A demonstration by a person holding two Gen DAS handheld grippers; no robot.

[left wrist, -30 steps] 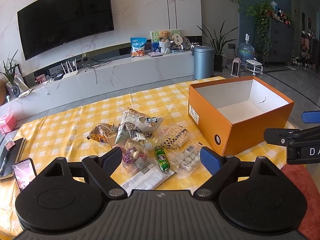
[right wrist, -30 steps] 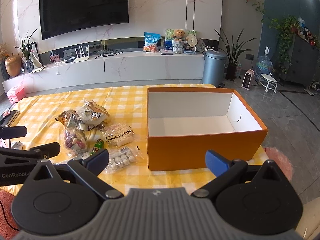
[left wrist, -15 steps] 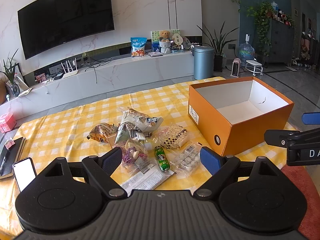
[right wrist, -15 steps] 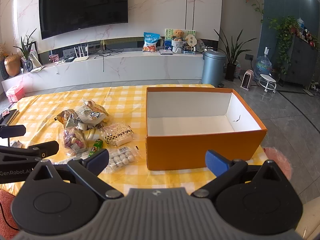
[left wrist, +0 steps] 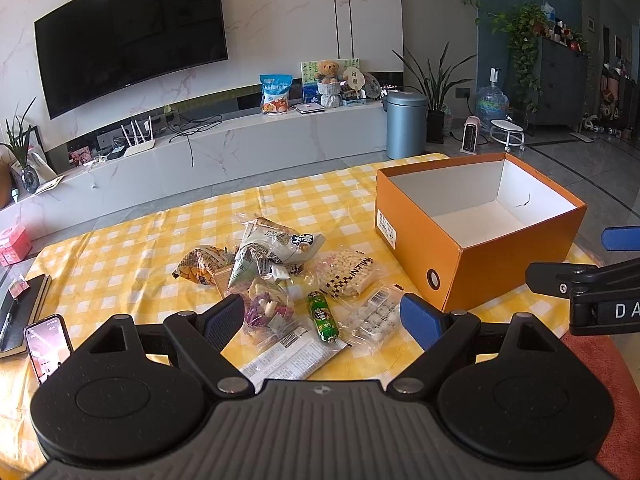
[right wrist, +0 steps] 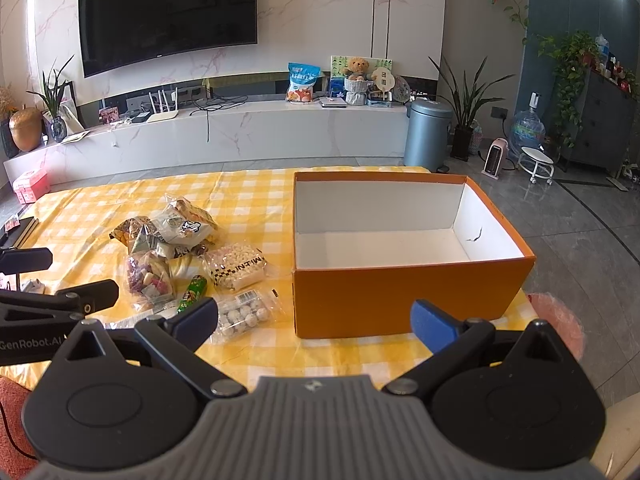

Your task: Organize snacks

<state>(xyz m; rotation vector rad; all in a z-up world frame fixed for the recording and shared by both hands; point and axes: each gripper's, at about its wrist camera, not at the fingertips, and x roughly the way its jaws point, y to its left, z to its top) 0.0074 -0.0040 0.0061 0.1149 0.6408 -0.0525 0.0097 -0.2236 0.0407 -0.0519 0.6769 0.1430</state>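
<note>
"MI·LN" in black capitals on a clear packet of pale puffs [right wrist: 236, 266], above a checkered band. "GenRobot.AI" in grey on the left gripper [right wrist: 30, 343] body, cut at the frame edge. "DA" in white on the right gripper [left wrist: 604, 310] body, rest cropped. White label on the orange box [left wrist: 480, 268] end: print too small to read.

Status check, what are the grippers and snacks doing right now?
Left gripper open, right gripper open, both empty. Snack packets piled on checkered cloth; orange box empty. Nothing blocking the box.
</note>
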